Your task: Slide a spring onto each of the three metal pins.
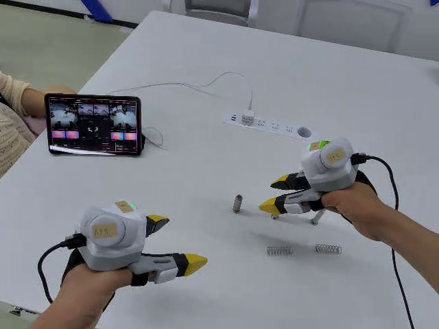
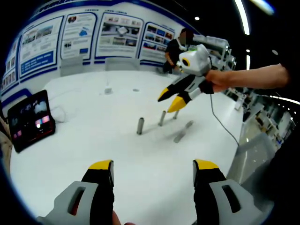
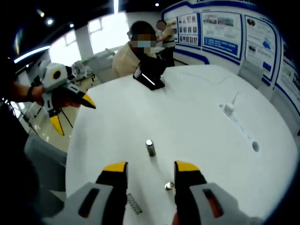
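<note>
While the three pins appear bare and two springs lie flat on the bench (image 1: 206,82), the step in hand is judged to be the first pick-up.

Right gripper (image 1: 274,193): jaws apart, nothing between them, poised over the pin row. The middle pin (image 1: 274,216) stands just below its lower tip. The left pin (image 1: 237,203) stands clear beside it, and the right pin (image 1: 317,218) is partly behind the hand.

Left gripper (image 1: 177,241): jaws apart, empty, held well apart from the work near the person.

The first spring (image 1: 279,251) and second spring (image 1: 328,249) lie end to end, near the pins on the person's side.

Recommendation: bring the right gripper down across a spring near one end and close lightly, since a hard squeeze could deform the coils. Leave the open end free, stand the spring upright, line its bore with a pin top and lower it straight. The left gripper could steady the pin if it rocks.

Surface: white, smooth, level. A loose spring may roll or skid if nudged.

Also on the bench: a tablet (image 1: 94,124) with its screen lit, and a power strip (image 1: 271,125) with a white cable (image 1: 206,86), all well apart from the pins.

Room: blue-and-white display boards (image 2: 79,35) line the wall, and a person's sleeve (image 1: 12,92) shows beside the tablet.
</note>
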Demonstrator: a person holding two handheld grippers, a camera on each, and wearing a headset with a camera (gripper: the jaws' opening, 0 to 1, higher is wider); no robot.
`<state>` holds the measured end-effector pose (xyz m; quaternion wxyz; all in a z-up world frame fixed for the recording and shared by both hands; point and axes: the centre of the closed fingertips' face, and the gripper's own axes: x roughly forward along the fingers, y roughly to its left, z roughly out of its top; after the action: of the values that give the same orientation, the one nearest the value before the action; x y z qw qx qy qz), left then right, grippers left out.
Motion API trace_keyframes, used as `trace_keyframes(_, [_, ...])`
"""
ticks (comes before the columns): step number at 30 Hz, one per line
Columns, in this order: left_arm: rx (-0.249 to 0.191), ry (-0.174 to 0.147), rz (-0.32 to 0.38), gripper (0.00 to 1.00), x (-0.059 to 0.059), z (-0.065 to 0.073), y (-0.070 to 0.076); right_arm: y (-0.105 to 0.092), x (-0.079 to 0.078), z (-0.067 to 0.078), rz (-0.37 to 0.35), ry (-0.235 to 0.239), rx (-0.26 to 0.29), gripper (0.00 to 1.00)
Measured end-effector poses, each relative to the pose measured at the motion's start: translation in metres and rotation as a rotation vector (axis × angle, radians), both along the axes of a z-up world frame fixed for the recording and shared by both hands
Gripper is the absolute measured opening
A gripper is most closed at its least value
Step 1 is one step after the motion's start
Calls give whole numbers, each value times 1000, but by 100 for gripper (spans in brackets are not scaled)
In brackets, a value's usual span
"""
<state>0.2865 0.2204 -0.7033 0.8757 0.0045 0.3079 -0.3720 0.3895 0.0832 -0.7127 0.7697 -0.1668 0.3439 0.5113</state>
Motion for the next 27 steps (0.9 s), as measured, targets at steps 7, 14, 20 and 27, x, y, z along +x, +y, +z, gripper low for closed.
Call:
trace_keyframes(7, [1, 0, -10, 70, 0, 0, -4, -12, -9, 1, -45, -4, 18, 51])
trace_keyframes(14, [0, 0, -16, 70, 2, -1, -7, -23, -18, -1, -80, -2, 19, 56])
trace_keyframes(20, [3, -3, -23, 70, 4, -1, -8, -35, -27, -2, -125, -2, 26, 61])
trace_keyframes(27, [3, -6, -25, 70, 5, 0, -10, -47, -37, 1, -181, -8, 42, 65])
